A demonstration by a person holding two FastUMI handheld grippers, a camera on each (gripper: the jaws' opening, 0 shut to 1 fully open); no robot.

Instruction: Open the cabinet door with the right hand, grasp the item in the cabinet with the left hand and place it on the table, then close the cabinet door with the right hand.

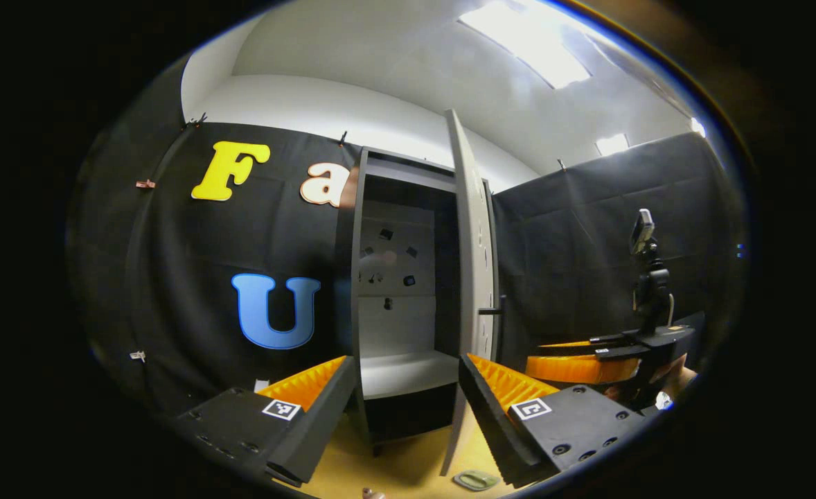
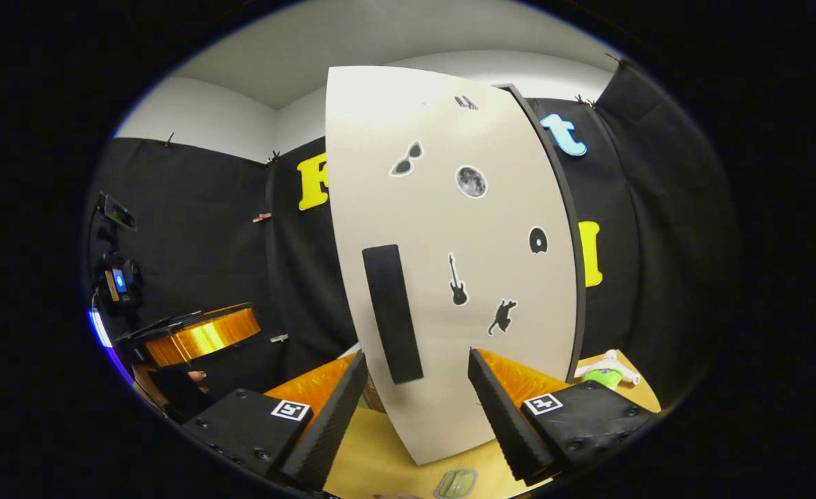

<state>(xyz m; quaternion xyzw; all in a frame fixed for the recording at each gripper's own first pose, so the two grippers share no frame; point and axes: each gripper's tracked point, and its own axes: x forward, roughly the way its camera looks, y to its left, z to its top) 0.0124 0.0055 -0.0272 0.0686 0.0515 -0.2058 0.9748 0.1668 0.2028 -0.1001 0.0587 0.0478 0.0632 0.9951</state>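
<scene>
We see the door [image 2: 449, 263] ajar just ahead of our right gripper [image 2: 411, 409], jaws wide, empty; left gripper [image 1: 404, 409] likewise, facing the cabinet [image 1: 401, 291].

Each gripper, left [image 1: 408, 409] and right [image 2: 415, 409], has wedge-shaped black bodies with screws, square black-and-white tags, and ribbed inner faces.

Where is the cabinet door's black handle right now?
In the right gripper view, the black handle stands upright on the left part of the cabinet door, above and between the right gripper fingers.
</scene>
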